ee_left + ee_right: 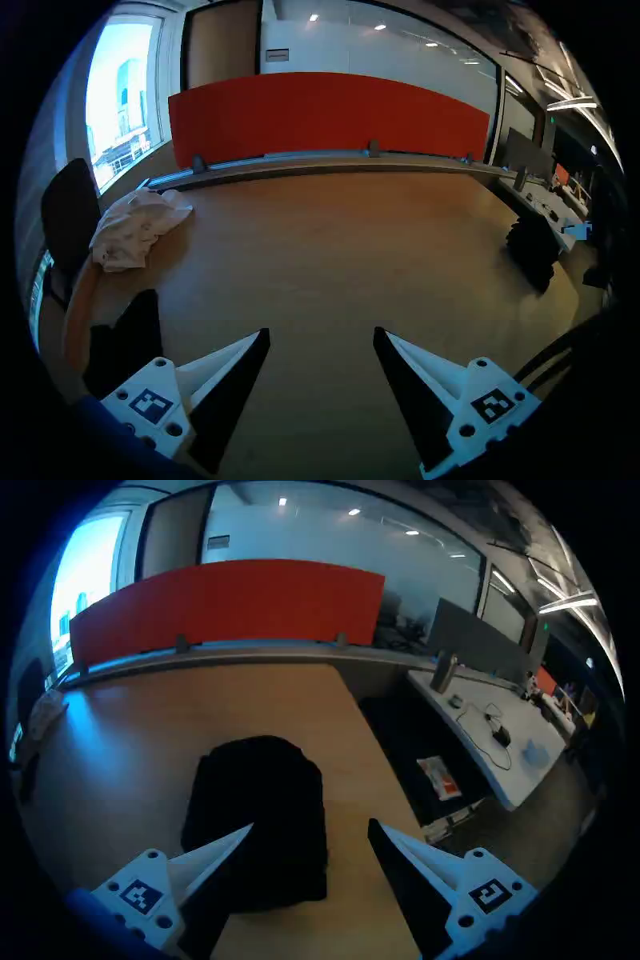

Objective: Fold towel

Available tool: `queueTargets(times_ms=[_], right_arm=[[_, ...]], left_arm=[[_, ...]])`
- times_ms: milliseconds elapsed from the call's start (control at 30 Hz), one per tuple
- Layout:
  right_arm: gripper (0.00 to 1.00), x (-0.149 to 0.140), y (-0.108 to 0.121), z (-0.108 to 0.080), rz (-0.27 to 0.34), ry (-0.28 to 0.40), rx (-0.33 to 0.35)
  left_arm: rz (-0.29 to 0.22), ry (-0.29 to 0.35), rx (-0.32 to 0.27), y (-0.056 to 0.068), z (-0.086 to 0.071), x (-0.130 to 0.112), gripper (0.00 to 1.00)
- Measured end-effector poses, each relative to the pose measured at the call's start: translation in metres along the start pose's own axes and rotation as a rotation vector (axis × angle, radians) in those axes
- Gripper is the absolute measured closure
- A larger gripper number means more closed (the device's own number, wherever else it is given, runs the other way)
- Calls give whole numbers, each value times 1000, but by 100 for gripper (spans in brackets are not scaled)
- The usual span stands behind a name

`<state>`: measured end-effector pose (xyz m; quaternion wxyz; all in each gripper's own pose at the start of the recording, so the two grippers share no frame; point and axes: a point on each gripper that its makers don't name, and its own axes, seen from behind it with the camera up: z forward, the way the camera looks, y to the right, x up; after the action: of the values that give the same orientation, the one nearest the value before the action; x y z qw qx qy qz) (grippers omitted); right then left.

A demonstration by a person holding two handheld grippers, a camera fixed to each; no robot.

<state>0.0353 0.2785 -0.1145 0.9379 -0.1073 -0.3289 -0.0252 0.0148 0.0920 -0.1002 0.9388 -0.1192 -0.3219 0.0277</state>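
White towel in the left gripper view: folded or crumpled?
Crumpled: the white towel lies in a loose, lumpy heap on the wooden table, no flat layers.

Left gripper view: low over light wooden tabletop [336,256], facing long red divider panel [328,112], upper centre. Right gripper view: same heading, close above black fabric bundle [256,800]. Shared: tabletop, panel.

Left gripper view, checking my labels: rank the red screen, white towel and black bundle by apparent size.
1. red screen, clearly largest
2. white towel
3. black bundle, smallest, though not far behind the towel
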Motion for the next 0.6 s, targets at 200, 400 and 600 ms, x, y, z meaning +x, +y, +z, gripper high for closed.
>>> queueTargets(times_ms=[200, 400, 600], right_arm=[[0, 26, -14, -7, 13, 101, 10], [0, 50, -23, -14, 43, 193, 12], [0, 69, -28, -19, 89, 260, 11]], left_arm=[[-2, 12, 3, -1, 0, 5, 4], [-8, 26, 7, -1, -1, 9, 4], [-19, 40, 17, -4, -1, 12, 4]])
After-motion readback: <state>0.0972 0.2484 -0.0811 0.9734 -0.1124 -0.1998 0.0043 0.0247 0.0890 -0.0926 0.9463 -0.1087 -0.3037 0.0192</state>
